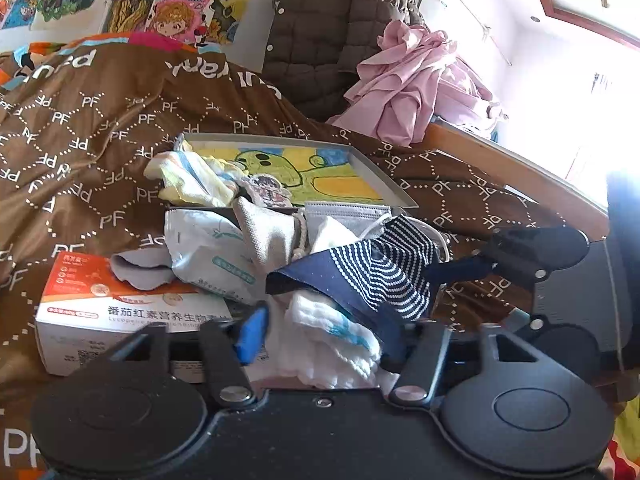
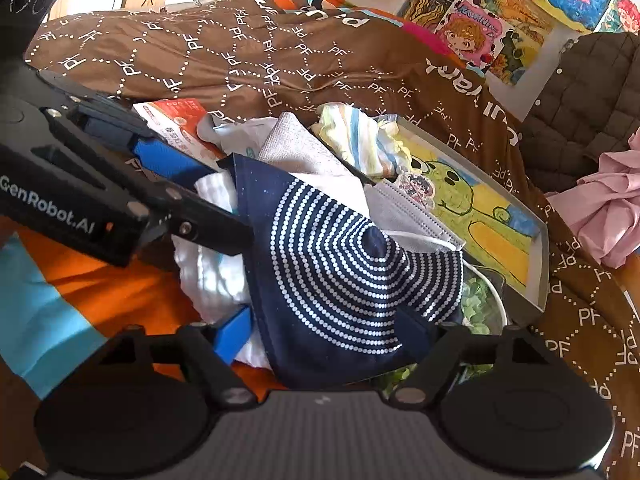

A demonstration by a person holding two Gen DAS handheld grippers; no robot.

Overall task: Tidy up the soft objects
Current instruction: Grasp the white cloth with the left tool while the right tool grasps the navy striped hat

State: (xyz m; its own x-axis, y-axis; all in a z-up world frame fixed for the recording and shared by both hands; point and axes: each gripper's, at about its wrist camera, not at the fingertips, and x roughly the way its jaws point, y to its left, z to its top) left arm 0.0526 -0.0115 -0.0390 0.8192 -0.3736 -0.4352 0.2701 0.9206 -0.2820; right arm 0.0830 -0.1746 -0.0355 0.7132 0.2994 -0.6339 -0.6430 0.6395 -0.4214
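While both claws are working over the same heap on the bed, most of the sorting is looking undone. The left claw (image 1: 324, 332) is standing with its fingers apart around a white quilted cloth (image 1: 332, 332); whether it is gripping, I cannot tell. The right claw (image 2: 332, 332) is pinching the navy dotted cloth (image 2: 336, 264), which is stretching taut from its tip in the left wrist view. Only a yellow-and-blue striped cloth (image 1: 192, 178) is lying in the grey tray (image 1: 392, 184), over a crayon drawing of a green creature. A grey face mask (image 1: 344, 212), a beige cloth (image 1: 268, 232) and a crinkled white pouch (image 1: 204, 252) are still piling up just outside the tray, so I judge the task to be at an early stage.

The brown quilt (image 1: 100, 128) is showing a repeated "PF" print. The white-and-orange box (image 1: 112, 316) is carrying Chinese print with small Latin letters beginning "Lycopene". The other claw's body is reading "GenRobot.AI", and a wall poster (image 2: 472, 36) is saying "MORNING".
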